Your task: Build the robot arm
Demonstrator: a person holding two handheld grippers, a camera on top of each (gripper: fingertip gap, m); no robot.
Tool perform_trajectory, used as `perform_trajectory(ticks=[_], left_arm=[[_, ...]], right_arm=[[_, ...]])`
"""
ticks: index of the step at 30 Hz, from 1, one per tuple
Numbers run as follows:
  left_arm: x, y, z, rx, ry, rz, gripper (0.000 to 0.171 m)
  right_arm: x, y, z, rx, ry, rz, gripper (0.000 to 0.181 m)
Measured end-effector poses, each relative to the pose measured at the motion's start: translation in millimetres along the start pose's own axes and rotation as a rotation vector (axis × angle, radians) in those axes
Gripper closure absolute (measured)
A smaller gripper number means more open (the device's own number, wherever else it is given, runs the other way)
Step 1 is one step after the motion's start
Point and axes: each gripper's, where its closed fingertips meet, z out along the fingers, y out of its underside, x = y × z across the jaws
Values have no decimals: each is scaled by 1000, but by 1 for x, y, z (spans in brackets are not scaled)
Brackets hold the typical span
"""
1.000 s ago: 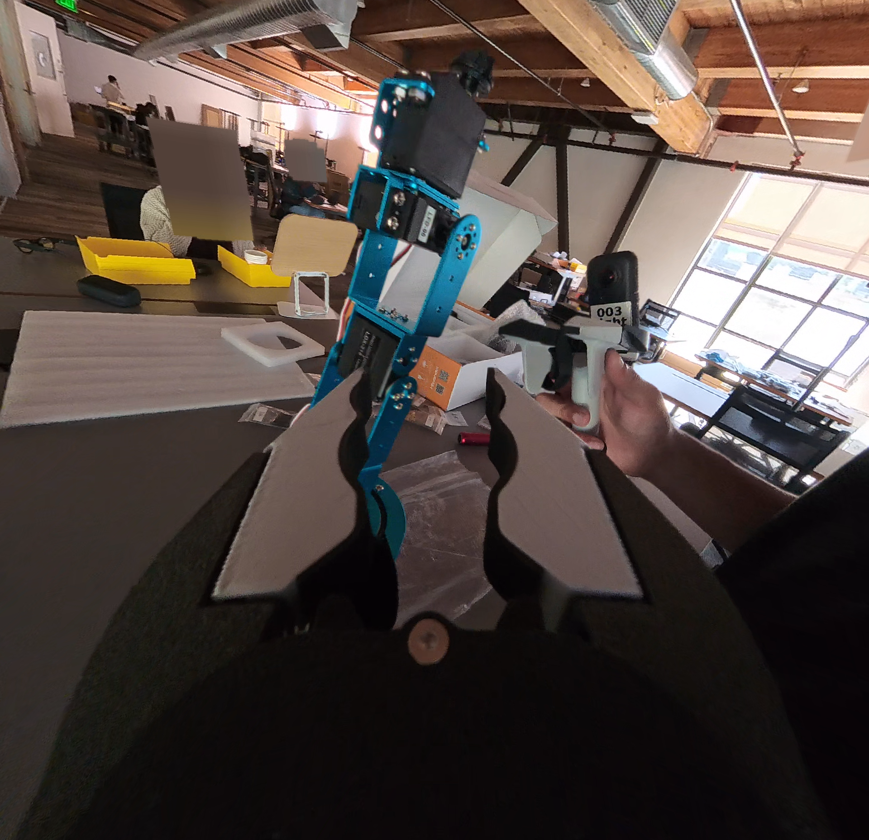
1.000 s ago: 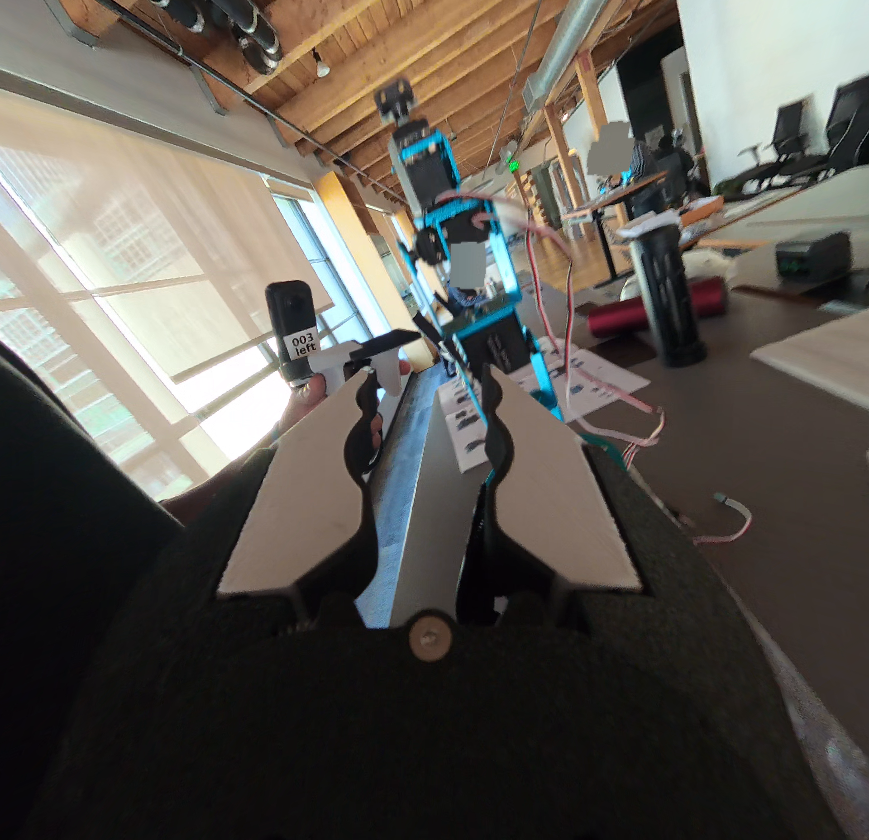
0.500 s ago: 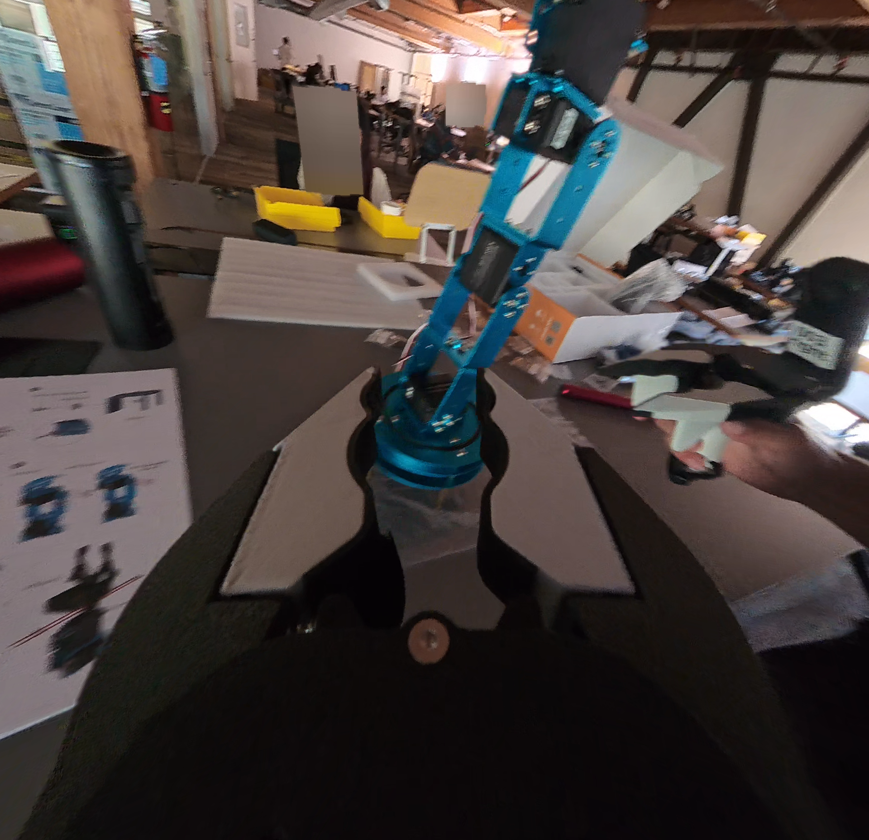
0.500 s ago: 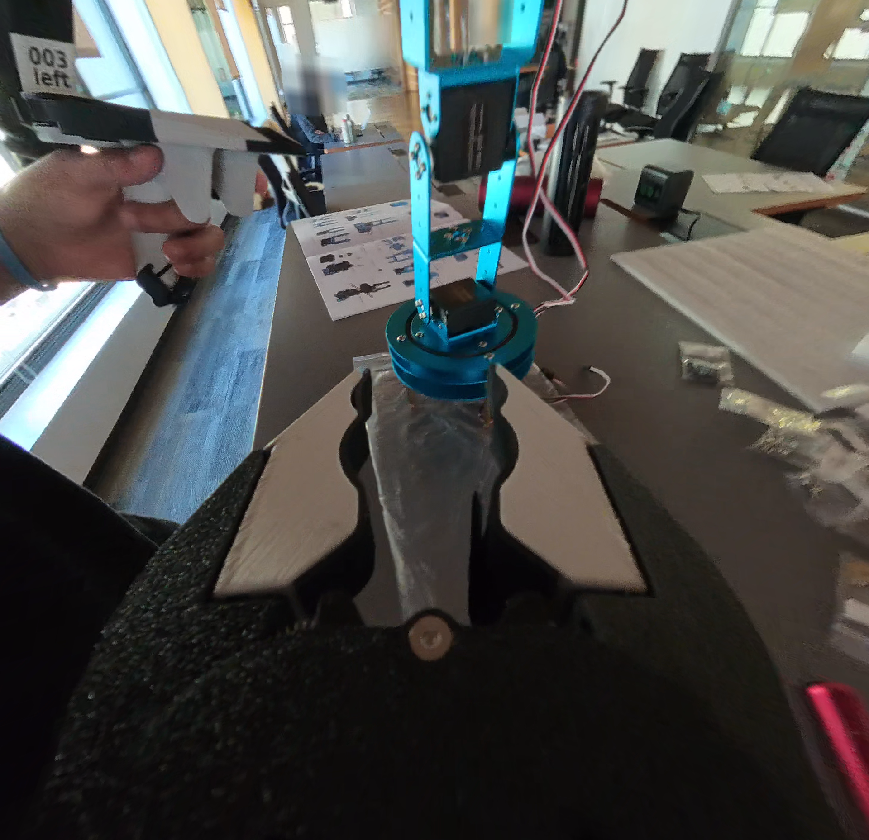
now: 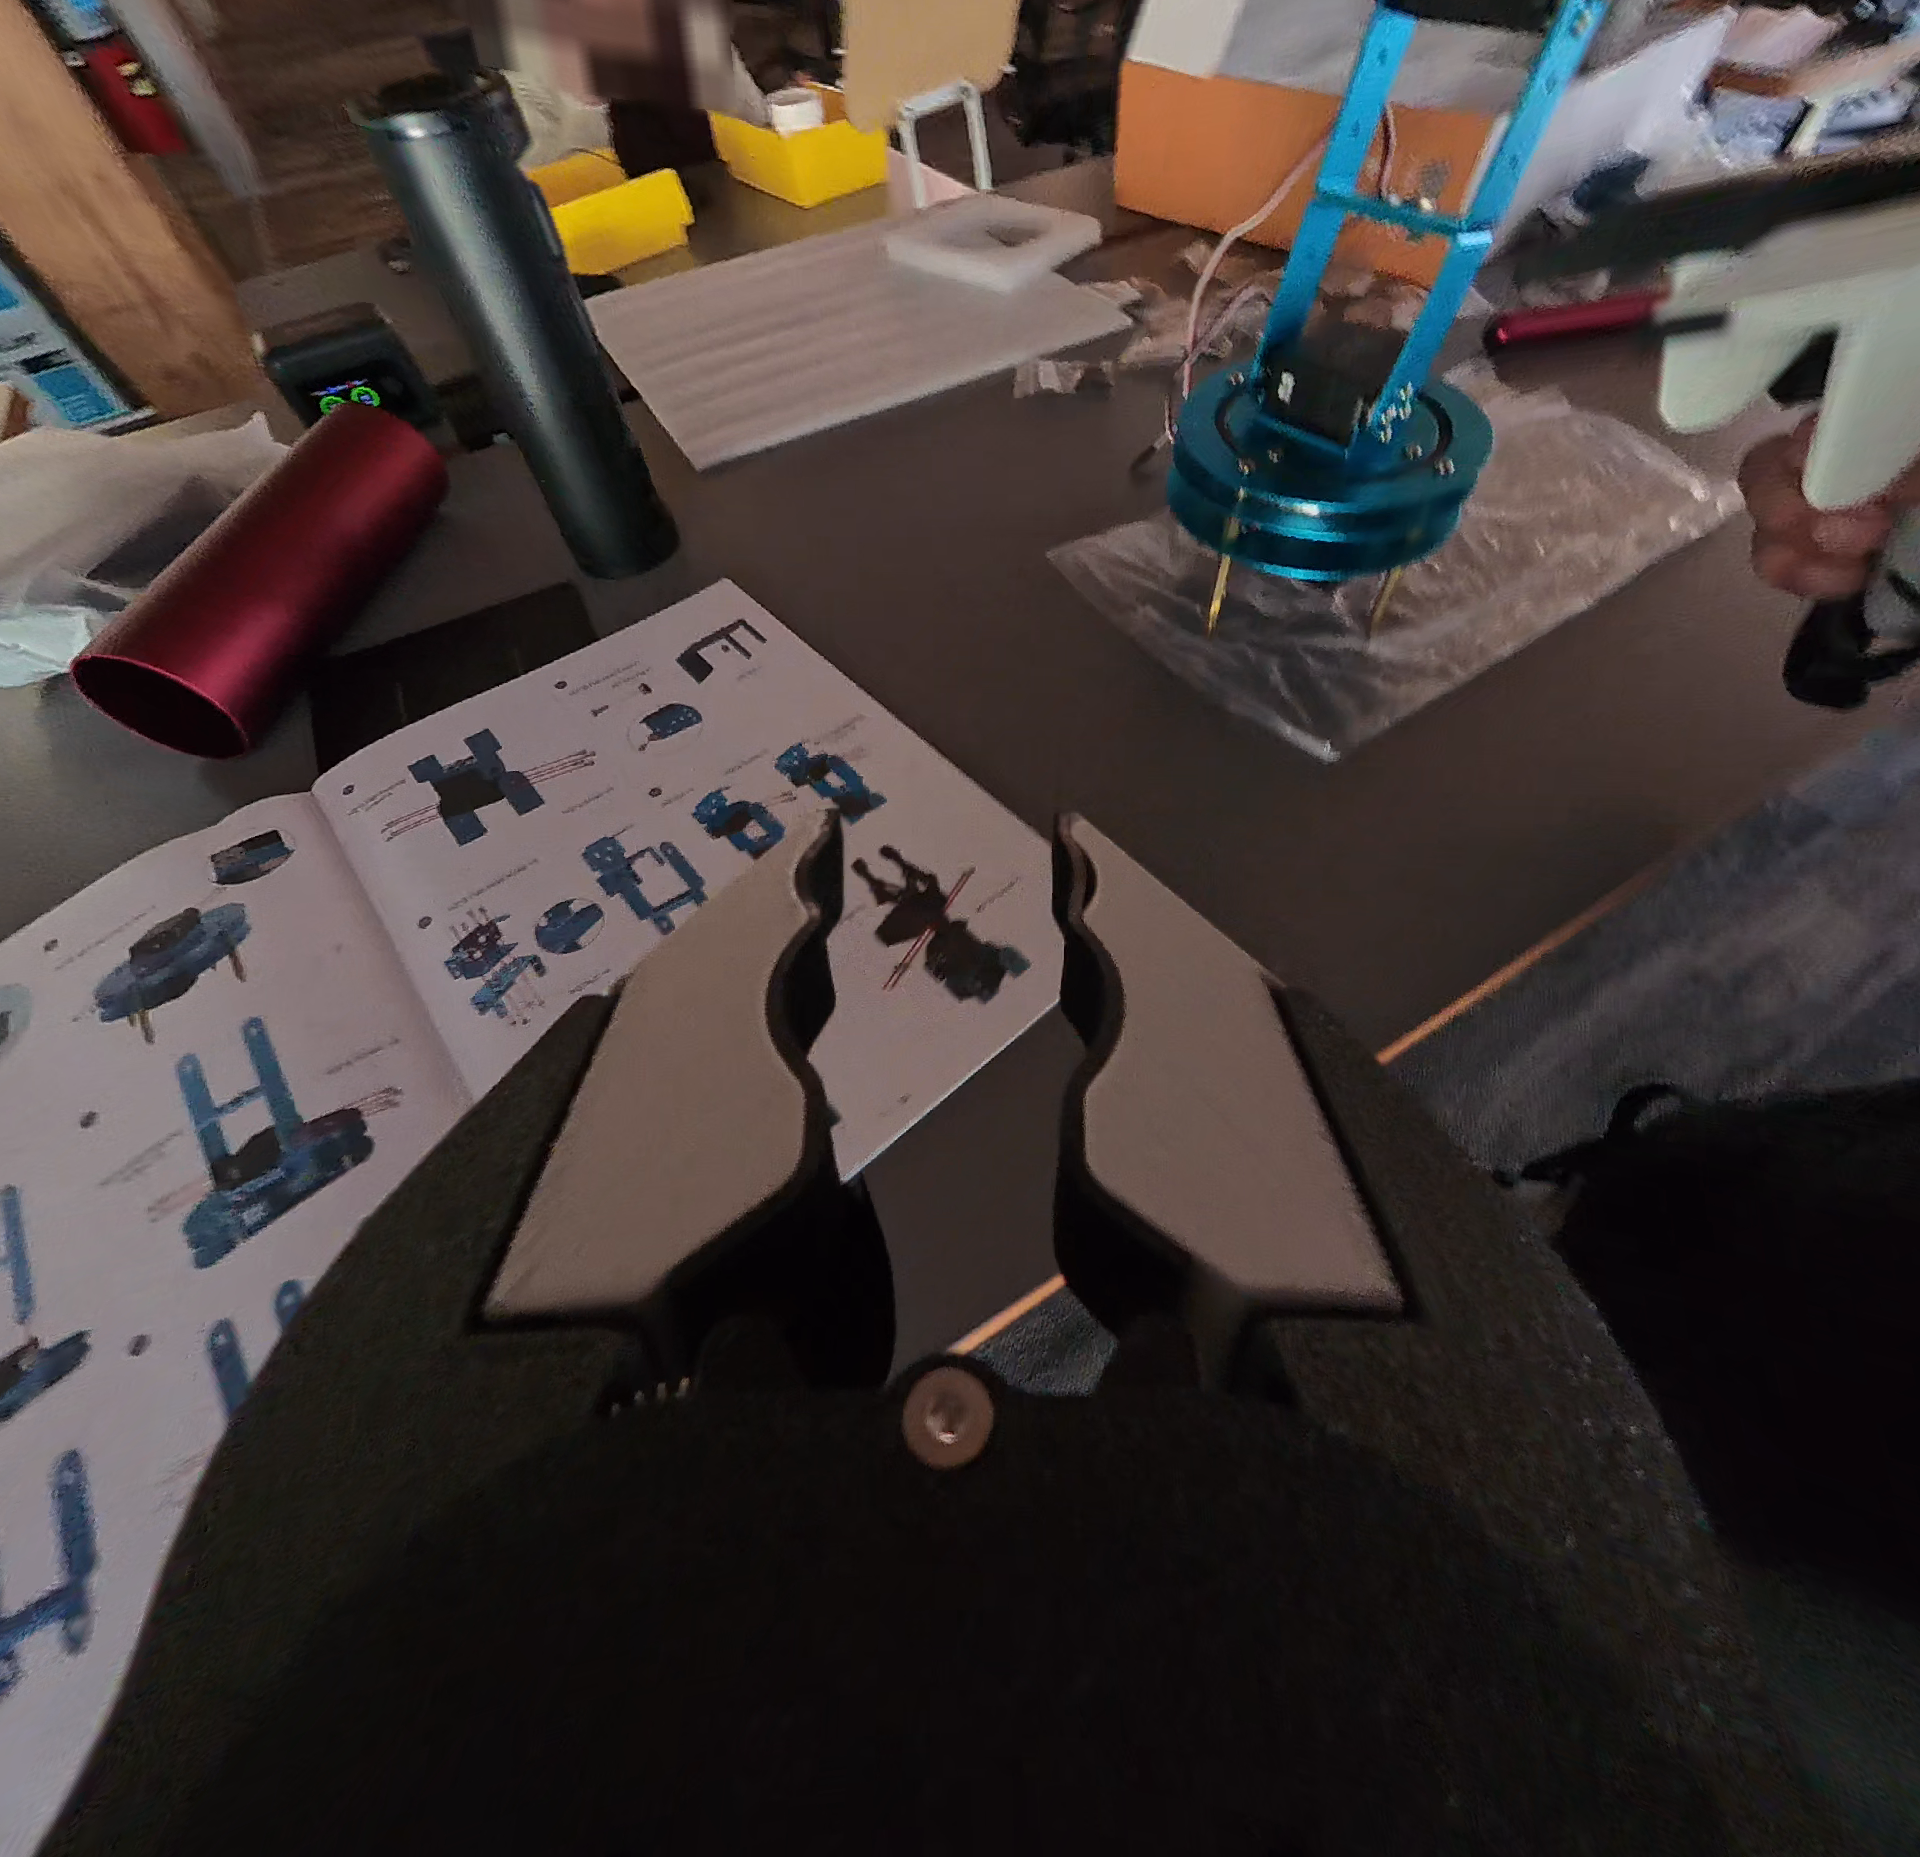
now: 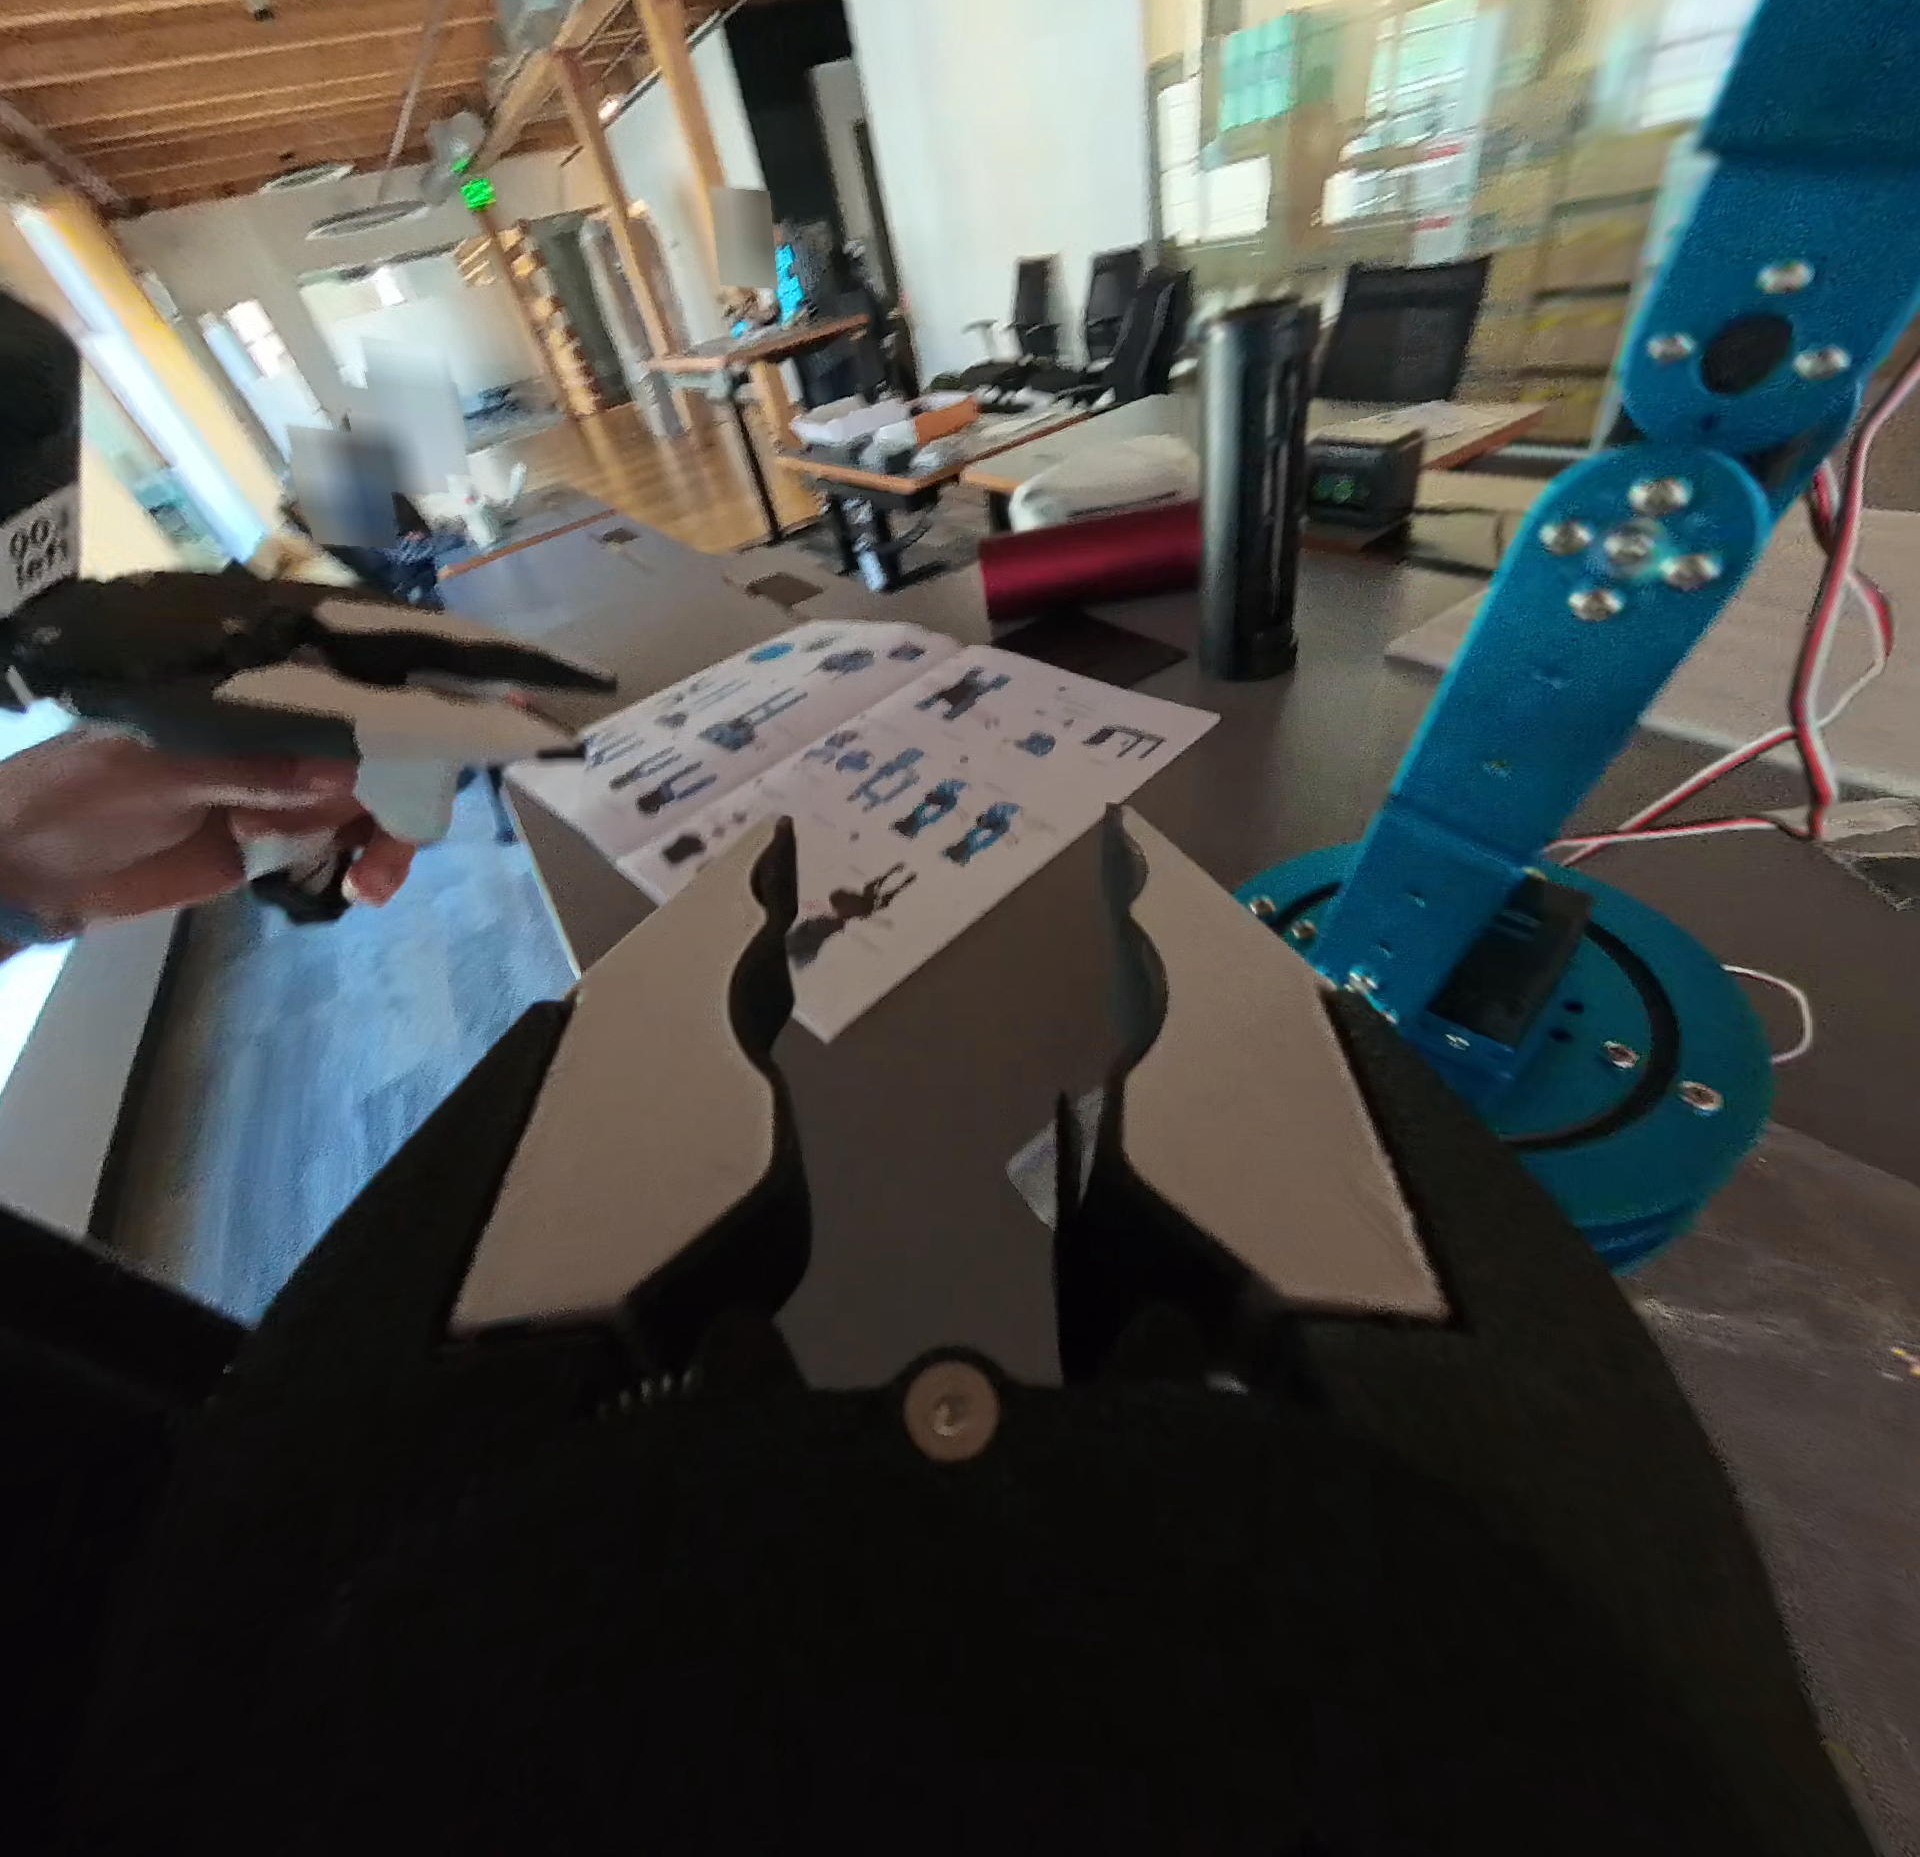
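Observation:
A small blue metal robot arm point(image 5: 1340, 394) on a round blue base stands on a clear plastic bag point(image 5: 1392, 581) on the dark table; it also shows in the right wrist view point(image 6: 1538, 768) at the right, with red and white wires trailing off. My left gripper point(image 5: 940, 841) is open and empty, hovering over the corner of an open instruction booklet point(image 5: 499, 872). My right gripper point(image 6: 945, 841) is open and empty, just left of the blue base, pointing at the booklet point(image 6: 883, 747). The other hand-held gripper shows at each view's edge.
A dark red cylinder point(image 5: 260, 581) lies at the left, and a tall grey cylinder point(image 5: 520, 332) stands behind the booklet. A white foam sheet point(image 5: 831, 332), yellow bins point(image 5: 800, 155) and an orange-and-white box point(image 5: 1226, 103) are farther back. The table's edge runs close on the right point(image 5: 1507, 966). The tall grey cylinder point(image 5: 520, 332) lies around 30 centimeters away from my left fingertips. My right wrist view point(image 6: 1219, 478) looks at it from another angle.
Both grippers have let go of the blue arm's base and drawn back. The left one swung left over the booklet; the right one moved left of the base. The arm now stands on the bag.

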Motion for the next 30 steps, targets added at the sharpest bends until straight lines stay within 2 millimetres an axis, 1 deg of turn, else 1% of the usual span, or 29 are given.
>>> perform_trajectory(ticks=[3, 5, 6, 8, 12, 14, 17, 19, 21, 23, 25, 27, 29, 30], left_arm=[[-15, 13, -13, -24, 73, 37, 132], [-19, 17, -19, -31, 135, 24, 132], [-20, 17, -22, -24, 164, 18, 132], [-22, 17, -27, -14, 208, 25, 133], [-28, 18, -33, -14, 240, 80, 133], [-28, 16, -37, -10, 256, 100, 134], [-26, 16, -41, -23, 285, 113, 135], [-25, 17, -42, -50, 288, 135, 135], [-21, 17, -43, -79, 300, 154, 135], [-12, 16, -42, -114, 322, 166, 135], [0, 13, -40, -152, 341, 189, 135], [14, 11, -36, -189, 355, 216, 135], [31, 8, -30, -221, 360, 229, 135], [40, 7, -26, -235, 359, 228, 135]], right_arm=[[-18, -14, 7, 92, 79, 52, 128], [-21, -21, 3, 116, 154, 67, 128], [-20, -25, -2, 128, 190, 64, 129], [-15, -35, -18, 157, 255, 90, 129], [-3, -63, -60, 262, 323, 150, 129], [2, -70, -79, 280, 362, 150, 130], [7, -80, -96, 267, 387, 100, 130], [12, -95, -98, 233, 346, 28, 130], [19, -120, -99, 237, 263, -54, 125], [35, -141, -95, 248, 163, -118, 117], [58, -149, -84, 213, 57, -145, 102], [77, -150, -70, 171, -57, -162, 87], [92, -152, -64, 172, -172, -150, 85], [95, -155, -63, 192, -243, -136, 85]])
